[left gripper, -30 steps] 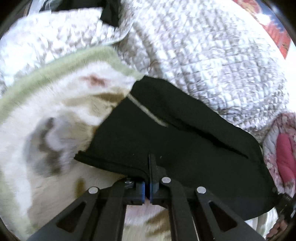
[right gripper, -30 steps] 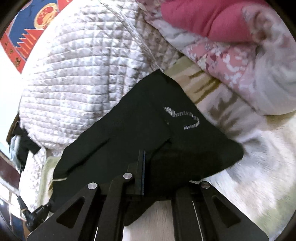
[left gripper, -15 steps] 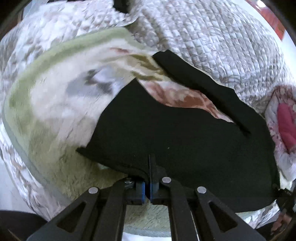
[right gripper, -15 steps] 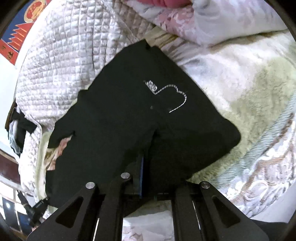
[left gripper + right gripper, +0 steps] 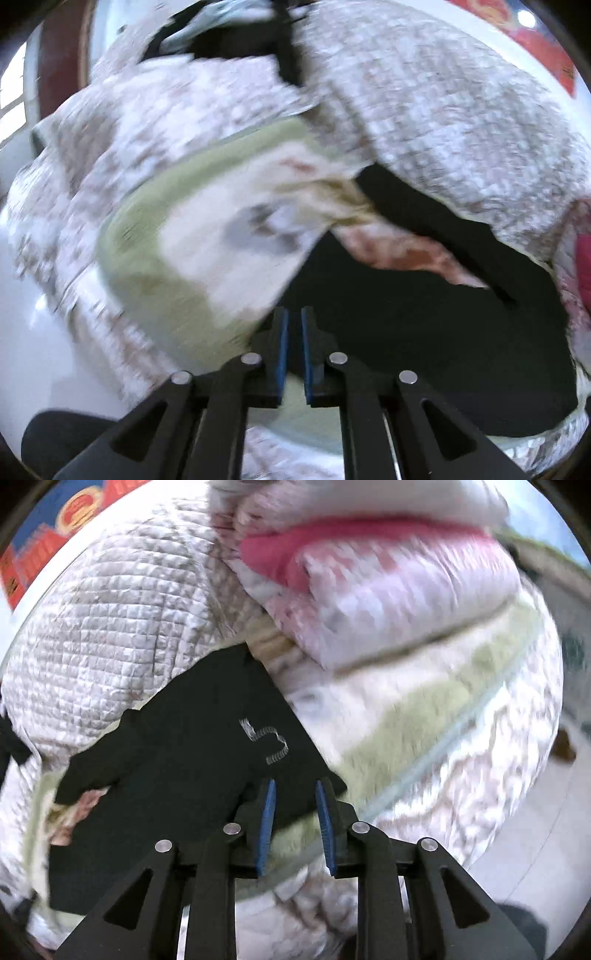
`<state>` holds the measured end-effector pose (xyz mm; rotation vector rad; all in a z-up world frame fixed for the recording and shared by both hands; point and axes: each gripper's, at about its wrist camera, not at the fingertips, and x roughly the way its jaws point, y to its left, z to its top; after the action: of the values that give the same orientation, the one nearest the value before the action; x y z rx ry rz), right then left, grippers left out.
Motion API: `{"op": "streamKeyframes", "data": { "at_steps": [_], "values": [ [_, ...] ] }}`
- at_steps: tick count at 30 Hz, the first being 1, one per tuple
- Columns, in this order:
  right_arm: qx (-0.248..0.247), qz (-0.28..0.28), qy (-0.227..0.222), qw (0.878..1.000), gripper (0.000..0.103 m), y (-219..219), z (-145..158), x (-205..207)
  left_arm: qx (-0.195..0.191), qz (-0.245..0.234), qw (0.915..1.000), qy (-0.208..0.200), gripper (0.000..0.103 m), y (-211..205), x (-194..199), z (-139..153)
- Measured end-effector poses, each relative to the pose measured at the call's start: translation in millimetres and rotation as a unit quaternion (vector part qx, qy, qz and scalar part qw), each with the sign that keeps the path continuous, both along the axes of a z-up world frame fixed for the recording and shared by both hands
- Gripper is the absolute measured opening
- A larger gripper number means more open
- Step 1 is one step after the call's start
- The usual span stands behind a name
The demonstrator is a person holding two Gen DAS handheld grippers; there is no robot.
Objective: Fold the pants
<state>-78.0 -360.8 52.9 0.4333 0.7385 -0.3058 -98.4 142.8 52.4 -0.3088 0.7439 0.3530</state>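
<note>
Black pants (image 5: 424,332) lie spread on the bed, on a plush cream-and-green blanket (image 5: 155,266). Far leg runs up against the quilted grey-white bedspread (image 5: 443,110); a strip of blanket pattern shows between the 2 legs. Both views motion-blurred.

Left hand-held gripper (image 5: 291,347): pads parted by a narrow gap, nothing between them. Released. It hangs over the near left edge of the fabric, blanket showing below.

Right hand-held gripper (image 5: 295,823): jaws wider apart, also empty. Pants (image 5: 192,760) sit ahead and to the left of it, a corner of cloth just past the fingertips. Small silver mark (image 5: 266,744) visible on the upper face. Pink-and-white bedding (image 5: 388,590) piled beyond, well apart from the garment.

Key relation: long axis of the pants runs across the 2 grippers, roughly side to side, left gripper at one end of the near edge, right gripper at the other. Neither is clearly nearer; each is just beside its own end.

Judgement: garment looks laid out flat, folding proper not yet begun. Next grasp likely calls for both grippers to drop onto the near edge together.
</note>
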Motion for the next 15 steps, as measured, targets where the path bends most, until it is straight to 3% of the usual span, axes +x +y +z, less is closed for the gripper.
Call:
{"op": "streamKeyframes", "data": {
  "at_steps": [5, 7, 10, 13, 15],
  "values": [
    [-0.058, 0.103, 0.009, 0.993, 0.024, 36, -5, 37, -0.007, -0.108, 0.9941, 0.003, 0.010, -44, 47, -1],
    [-0.070, 0.105, 0.052, 0.991, 0.024, 34, -23, 55, 0.002, -0.136, 0.9907, 0.009, 0.012, -58, 65, -8],
    [-0.035, 0.090, 0.069, 0.993, 0.021, 19, -41, 57, 0.003, -0.145, 0.9885, 0.045, 0.013, -64, 81, -29],
    [-0.056, 0.074, 0.064, 0.994, 0.022, 22, -31, 48, 0.000, -0.135, 0.9877, 0.078, 0.013, -57, 80, -51],
    [-0.077, 0.073, 0.045, 0.993, 0.023, 26, -20, 42, 0.005, -0.136, 0.9881, 0.072, 0.013, -58, 81, -49]
  ]
}}
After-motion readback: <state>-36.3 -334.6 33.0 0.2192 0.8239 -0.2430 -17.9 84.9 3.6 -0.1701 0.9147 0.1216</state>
